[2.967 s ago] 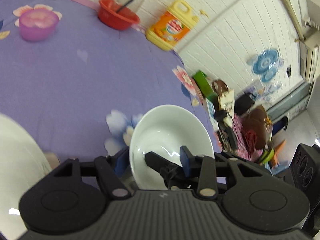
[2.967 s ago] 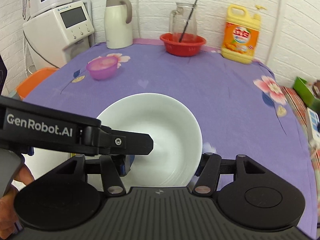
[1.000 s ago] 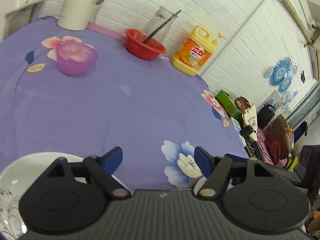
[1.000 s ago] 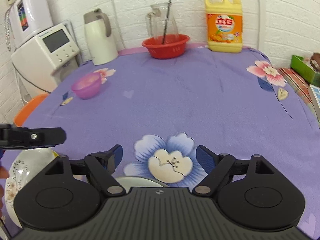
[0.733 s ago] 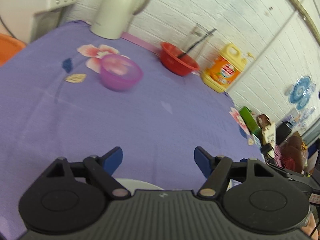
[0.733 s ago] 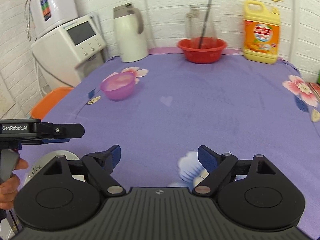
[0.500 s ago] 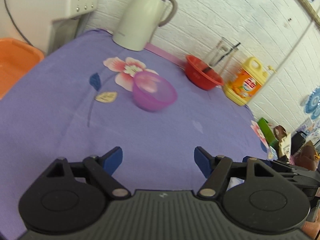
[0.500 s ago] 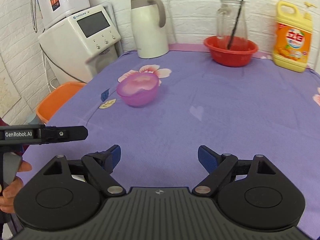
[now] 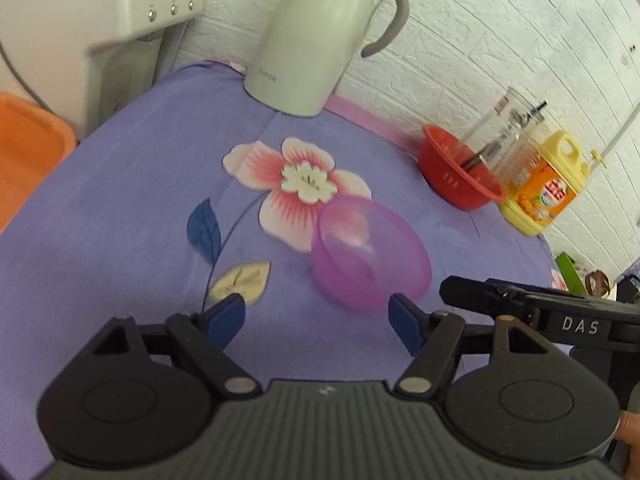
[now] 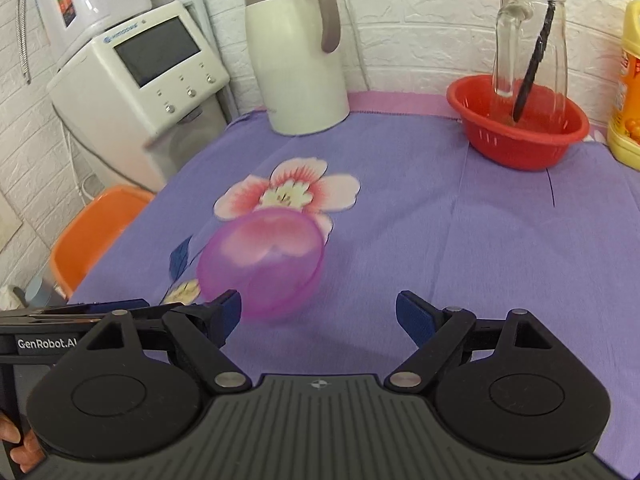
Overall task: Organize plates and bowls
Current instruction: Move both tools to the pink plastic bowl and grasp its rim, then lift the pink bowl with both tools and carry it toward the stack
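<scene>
With the left gripper (image 9: 316,316) and right gripper (image 10: 318,314) both spread and empty, the purple bowl (image 10: 262,264) sits uncollected on the purple tablecloth (image 10: 440,232) just beyond their tips, near the left edge, so gathering it remains to be done.

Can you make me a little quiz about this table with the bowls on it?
1. True or false: the purple bowl is held by a gripper.
2. What stands in the red basket? A) a glass jug B) a plate C) a cup
3. Fill in: the white kettle stands at the back of the table, close to the ____.

Key:
1. False. It sits on the purple tablecloth, and both the left gripper and the right gripper are open and empty.
2. A, the glass jug with a dark stick in it.
3. Wall.
</scene>
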Motion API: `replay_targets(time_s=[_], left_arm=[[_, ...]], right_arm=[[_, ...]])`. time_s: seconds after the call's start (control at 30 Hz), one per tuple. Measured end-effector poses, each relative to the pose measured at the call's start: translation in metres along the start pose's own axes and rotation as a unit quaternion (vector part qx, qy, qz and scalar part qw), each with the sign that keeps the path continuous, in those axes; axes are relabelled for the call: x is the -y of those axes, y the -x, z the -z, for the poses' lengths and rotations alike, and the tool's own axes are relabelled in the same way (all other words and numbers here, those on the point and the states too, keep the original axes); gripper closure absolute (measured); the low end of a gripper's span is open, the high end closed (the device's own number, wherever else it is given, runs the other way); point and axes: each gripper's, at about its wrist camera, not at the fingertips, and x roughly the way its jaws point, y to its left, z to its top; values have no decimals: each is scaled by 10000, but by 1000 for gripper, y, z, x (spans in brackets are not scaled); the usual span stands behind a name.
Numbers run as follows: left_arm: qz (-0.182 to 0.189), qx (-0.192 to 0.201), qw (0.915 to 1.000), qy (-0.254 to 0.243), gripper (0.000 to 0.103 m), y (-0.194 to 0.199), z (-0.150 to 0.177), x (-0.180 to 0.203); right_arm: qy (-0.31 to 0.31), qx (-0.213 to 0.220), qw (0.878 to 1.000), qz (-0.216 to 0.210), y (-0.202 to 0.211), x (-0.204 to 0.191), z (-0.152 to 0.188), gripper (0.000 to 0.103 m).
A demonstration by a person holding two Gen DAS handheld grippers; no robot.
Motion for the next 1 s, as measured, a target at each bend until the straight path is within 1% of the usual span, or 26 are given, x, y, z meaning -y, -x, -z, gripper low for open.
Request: replay_targets(time_s=[0.1, 0.2, 0.27, 0.37, 0.43, 0.5, 0.57, 0.7, 0.77, 0.8, 0.83, 0.87, 1.0], left_arm=[[9, 109, 9999, 53, 31, -18, -21, -3], [67, -5, 9999, 139, 31, -38, -34, -6], [59, -99, 9998, 174, 31, -50, -38, -7], [-42, -211, 9997, 96, 32, -66, -40, -6], [10, -243, 9997, 92, 33, -71, -39, -7], [-10, -181, 9998, 53, 33, -72, -39, -6], [13, -149, 9999, 66, 33, -74, -39, -5], [13, -126, 9999, -28, 35, -76, -37, -1], [88, -150, 9997, -142, 42, -76, -35, 0], [101, -154, 9996, -210, 51, -75, -34, 1], [76, -137, 9995, -280, 57, -74, -33, 0], [57, -118, 9994, -326, 59, -73, -32, -1], [38, -77, 9997, -224, 65, -73, -31, 0]], right_arm=[[23, -38, 10000, 84, -19, 4, -11, 0], [129, -157, 9997, 137, -36, 5, -14, 0], [146, -229, 9996, 98, -46, 5, -15, 0], [262, -276, 9992, 76, -58, 0, -15, 0], [426, -341, 9985, 48, -63, -8, -12, 0], [560, -394, 9977, 25, -68, -14, -10, 0], [586, -355, 9976, 60, -71, -18, -10, 0], [634, -366, 9973, -12, -77, -26, -10, 0], [701, -377, 9968, -10, -78, -27, -8, 0], [719, -380, 9967, -1, -78, -25, -7, 0], [730, -357, 9967, 8, -77, -23, -7, 0], [707, -344, 9969, 50, -75, -20, -7, 0], [566, -269, 9980, 53, -74, -17, -8, 0]])
